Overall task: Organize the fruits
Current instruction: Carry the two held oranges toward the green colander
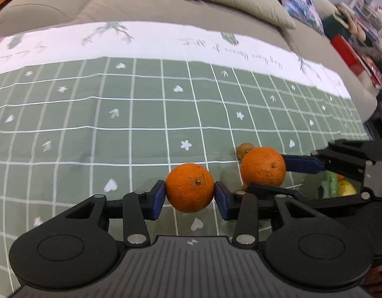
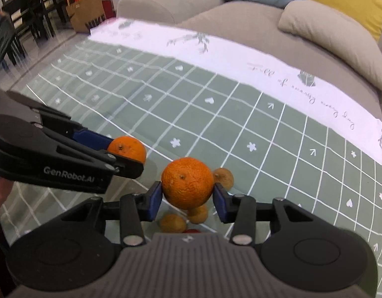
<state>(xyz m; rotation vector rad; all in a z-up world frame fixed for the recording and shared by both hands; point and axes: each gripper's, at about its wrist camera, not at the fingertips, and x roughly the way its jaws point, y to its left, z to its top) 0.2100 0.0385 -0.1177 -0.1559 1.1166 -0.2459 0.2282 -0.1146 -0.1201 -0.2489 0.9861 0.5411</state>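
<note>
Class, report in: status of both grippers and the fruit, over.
Left gripper shut on an orange. Right gripper shut on second orange. Both held above checked tablecloth. Loose fruits below right jaws.

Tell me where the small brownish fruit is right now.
The brownish fruit sits on the green checked tablecloth, just behind and right of the orange clamped in the right gripper.
</note>
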